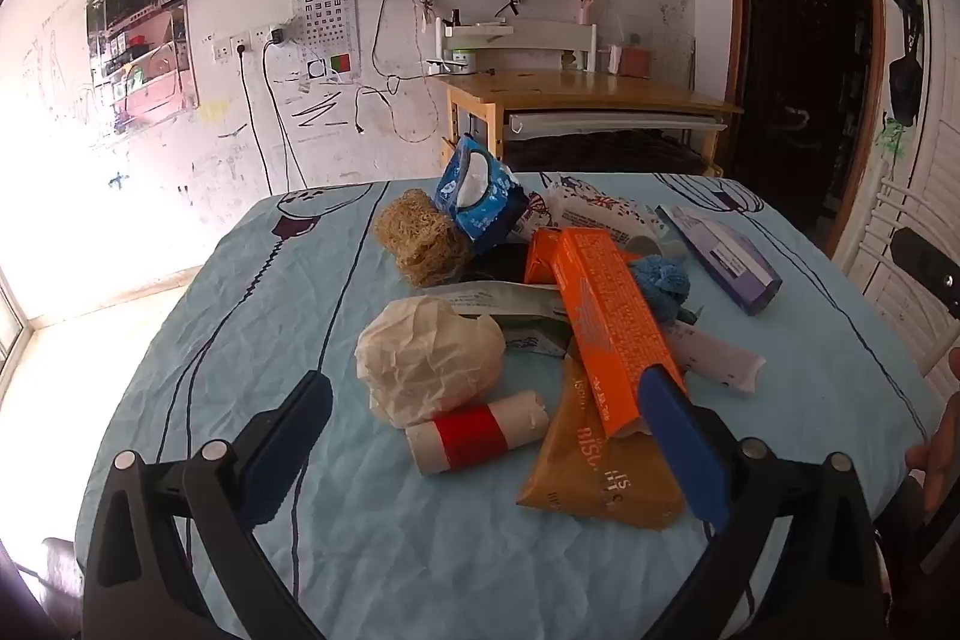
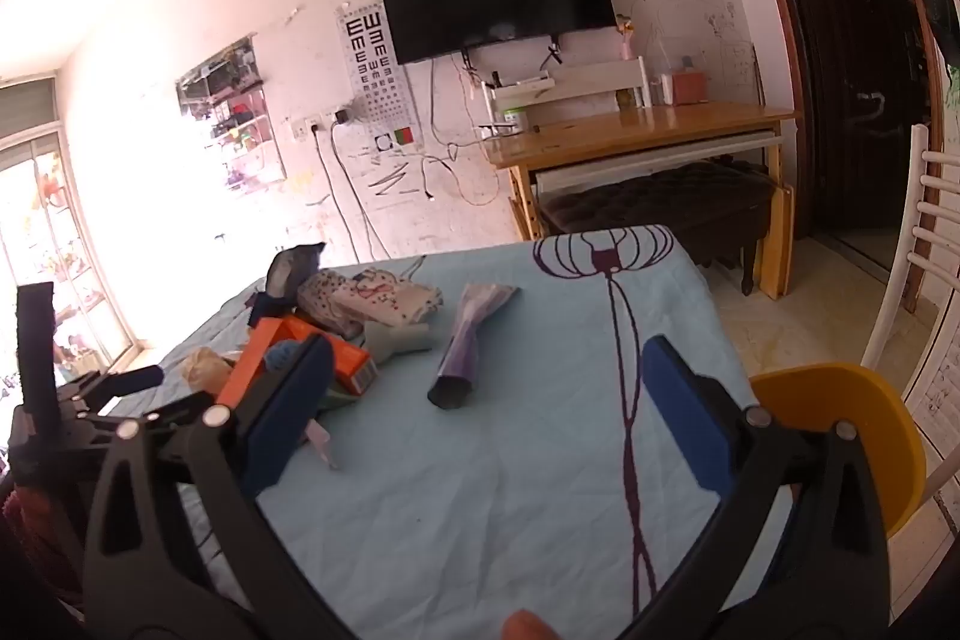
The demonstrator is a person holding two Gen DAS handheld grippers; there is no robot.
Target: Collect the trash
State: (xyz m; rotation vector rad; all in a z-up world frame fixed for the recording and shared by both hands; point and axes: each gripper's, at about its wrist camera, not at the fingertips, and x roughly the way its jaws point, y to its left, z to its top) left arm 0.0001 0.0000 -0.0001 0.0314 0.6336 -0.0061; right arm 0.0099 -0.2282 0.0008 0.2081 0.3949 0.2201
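On the table [image 1: 198,340], both grippers (wide open, empty) face piled trash [image 1: 540,316].

Your left black gripper with blue pads [image 1: 483,421] is wide open. Your right black gripper with blue pads [image 2: 486,394] is wide open too, both tipped down a little.

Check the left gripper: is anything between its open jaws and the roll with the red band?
Nothing visible blocks it. The left gripper hangs open over the tablecloth, and the roll with the red band lies between the jaws, apart from both. The crumpled paper ball sits just behind it, the orange box to its right.
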